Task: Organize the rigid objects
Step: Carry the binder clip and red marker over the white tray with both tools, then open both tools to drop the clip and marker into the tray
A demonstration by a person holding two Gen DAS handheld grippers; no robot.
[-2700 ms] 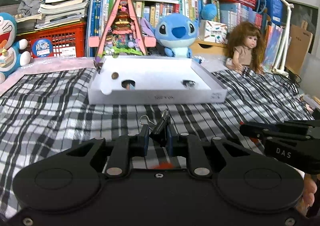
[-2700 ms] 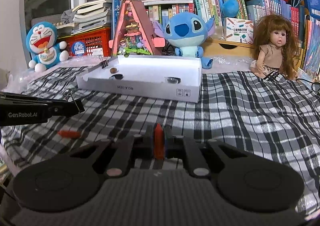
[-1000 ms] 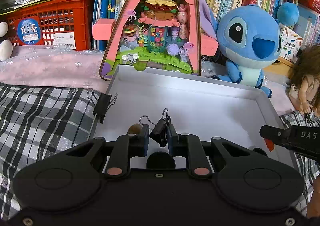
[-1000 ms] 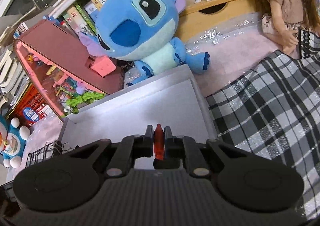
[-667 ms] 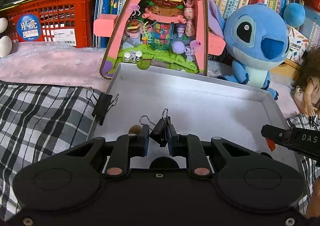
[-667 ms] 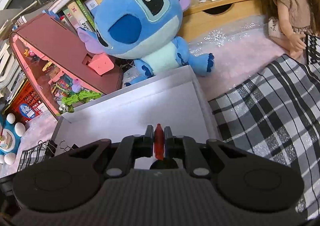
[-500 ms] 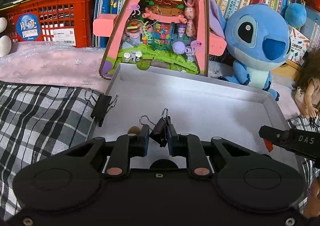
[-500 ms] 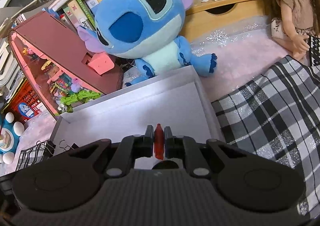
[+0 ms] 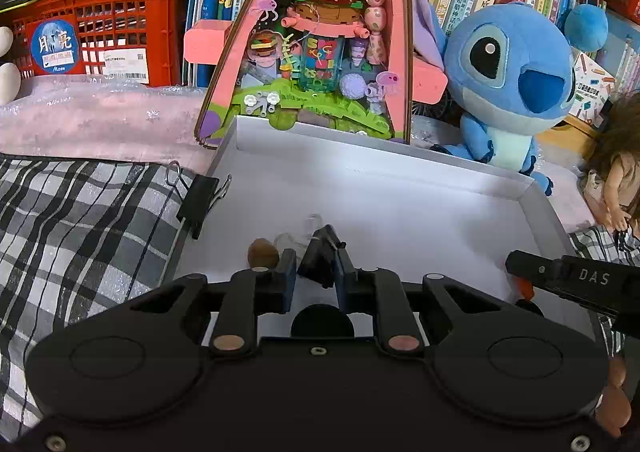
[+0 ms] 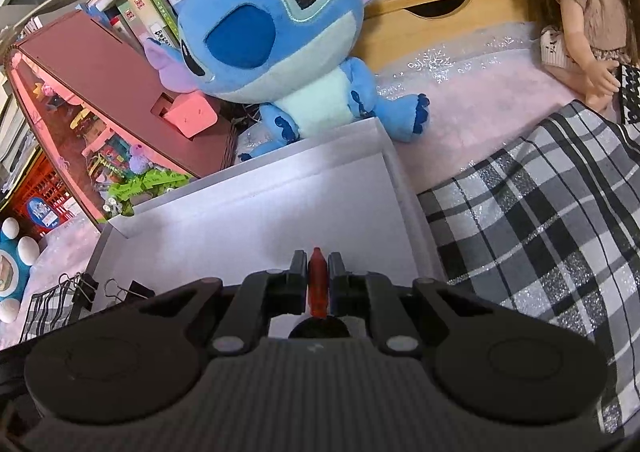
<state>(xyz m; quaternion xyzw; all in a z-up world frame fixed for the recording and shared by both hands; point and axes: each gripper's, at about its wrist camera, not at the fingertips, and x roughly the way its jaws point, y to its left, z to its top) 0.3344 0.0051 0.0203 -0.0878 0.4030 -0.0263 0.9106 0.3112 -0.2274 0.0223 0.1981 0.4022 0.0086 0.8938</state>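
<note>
So the left gripper has its jaws a little apart over the near part of the white box, and the black binder clip between them leans on the right finger only, blurry wire loops sticking out front, so it looks loose rather than pinched. Over on the right, the right gripper is squeezed tight on a small red piece, tip poking up above the box floor. Further out there's a little brown nut-like thing in the box, another binder clip on its left wall, and a blue plush behind.
</note>
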